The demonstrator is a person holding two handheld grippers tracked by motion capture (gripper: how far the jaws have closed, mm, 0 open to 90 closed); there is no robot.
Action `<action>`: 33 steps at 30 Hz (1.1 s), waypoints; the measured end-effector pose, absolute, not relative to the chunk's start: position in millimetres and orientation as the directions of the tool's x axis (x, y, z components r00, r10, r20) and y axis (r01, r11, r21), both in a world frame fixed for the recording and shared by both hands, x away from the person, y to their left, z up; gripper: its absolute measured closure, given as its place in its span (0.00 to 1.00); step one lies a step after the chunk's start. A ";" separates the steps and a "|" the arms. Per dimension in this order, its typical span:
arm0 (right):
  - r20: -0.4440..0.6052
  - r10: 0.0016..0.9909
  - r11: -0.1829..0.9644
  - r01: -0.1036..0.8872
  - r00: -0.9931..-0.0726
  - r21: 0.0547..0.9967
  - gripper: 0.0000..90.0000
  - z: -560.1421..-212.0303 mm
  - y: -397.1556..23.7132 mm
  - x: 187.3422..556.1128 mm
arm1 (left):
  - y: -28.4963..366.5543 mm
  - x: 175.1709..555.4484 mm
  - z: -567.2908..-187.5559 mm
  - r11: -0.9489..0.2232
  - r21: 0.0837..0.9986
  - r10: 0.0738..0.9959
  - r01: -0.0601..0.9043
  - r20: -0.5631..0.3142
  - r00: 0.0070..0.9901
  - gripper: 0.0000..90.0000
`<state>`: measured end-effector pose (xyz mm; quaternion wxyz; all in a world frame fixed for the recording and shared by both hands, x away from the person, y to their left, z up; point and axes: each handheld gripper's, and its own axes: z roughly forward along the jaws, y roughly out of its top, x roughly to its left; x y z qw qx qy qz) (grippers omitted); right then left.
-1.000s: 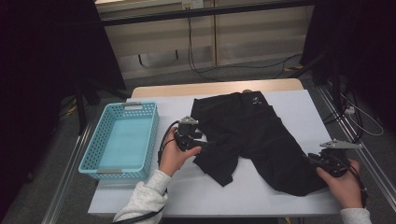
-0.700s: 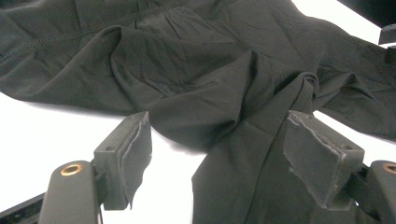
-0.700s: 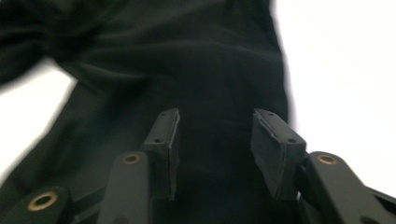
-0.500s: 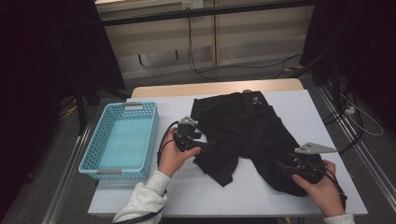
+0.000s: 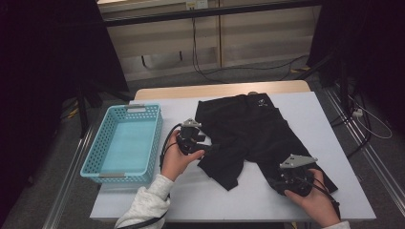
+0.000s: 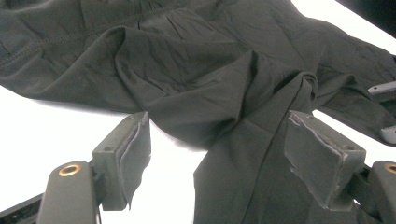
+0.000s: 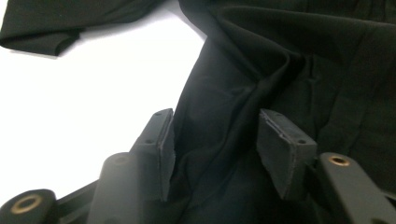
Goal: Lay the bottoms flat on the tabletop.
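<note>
We see a pair of black shorts [image 5: 253, 138] spread flat across the middle of the white counter [image 5: 334, 109], waistband at the far edge and legs pointing near, with an empty blue basket [image 5: 125, 143] well apart at the left. Our left claw [image 6: 217, 154] rests at the left leg's edge, its jaws spread with a fold of cloth lying loosely between them. Our right claw [image 7: 215, 149] sits on the near right leg; its jaws have just been closing, yet they stand apart with bunched cloth between and the pads not pressing it.
</note>
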<state>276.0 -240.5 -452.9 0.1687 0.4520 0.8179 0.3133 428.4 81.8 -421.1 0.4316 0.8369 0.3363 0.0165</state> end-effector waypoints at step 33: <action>0.001 0.863 0.350 0.601 -0.505 0.718 0.65 -445.0 -258.3 290.3 | 90.4 425.4 -419.1 -0.384 0.738 0.593 0.555 -0.263 0.761 0.26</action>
